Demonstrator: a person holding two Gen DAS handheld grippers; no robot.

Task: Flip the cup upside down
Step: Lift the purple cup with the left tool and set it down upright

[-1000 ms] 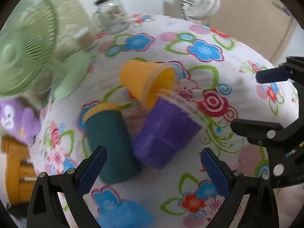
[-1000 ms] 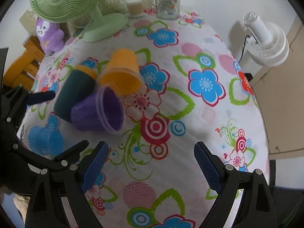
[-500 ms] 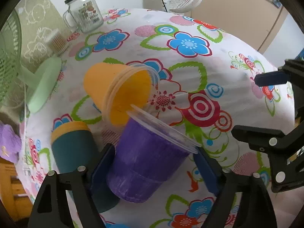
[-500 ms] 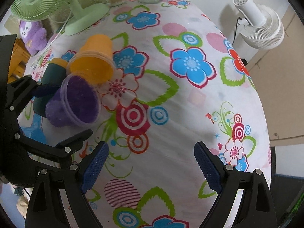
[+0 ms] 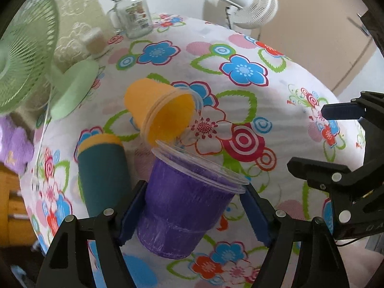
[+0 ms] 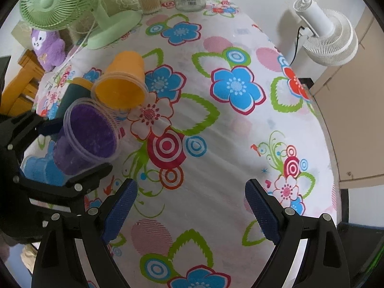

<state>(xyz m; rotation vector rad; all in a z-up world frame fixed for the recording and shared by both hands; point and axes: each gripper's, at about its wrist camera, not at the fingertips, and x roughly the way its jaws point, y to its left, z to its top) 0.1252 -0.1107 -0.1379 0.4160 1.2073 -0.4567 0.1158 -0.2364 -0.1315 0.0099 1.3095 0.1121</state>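
A purple plastic cup (image 5: 184,206) with a clear rim sits between the fingers of my left gripper (image 5: 194,213), held tilted with its mouth up and away. It also shows in the right wrist view (image 6: 84,139), mouth toward the camera, above the cloth. An orange cup (image 5: 158,112) lies on its side behind it. A teal cup with a yellow end (image 5: 100,170) lies beside it, and a blue cup (image 6: 40,170) lies below. My right gripper (image 6: 192,211) is open and empty over the flowered cloth.
A green desk fan (image 5: 26,55) stands at the back left, with a glass jar with a green lid (image 5: 132,12) and a small container (image 5: 94,40) behind. A white fan (image 6: 328,38) stands off the table's right edge. A purple plush (image 6: 48,45) sits at left.
My left gripper moved in around the purple cup, closed on it and lifted it off the cloth, tilting its mouth upward. The right gripper stayed open and drifted slightly.
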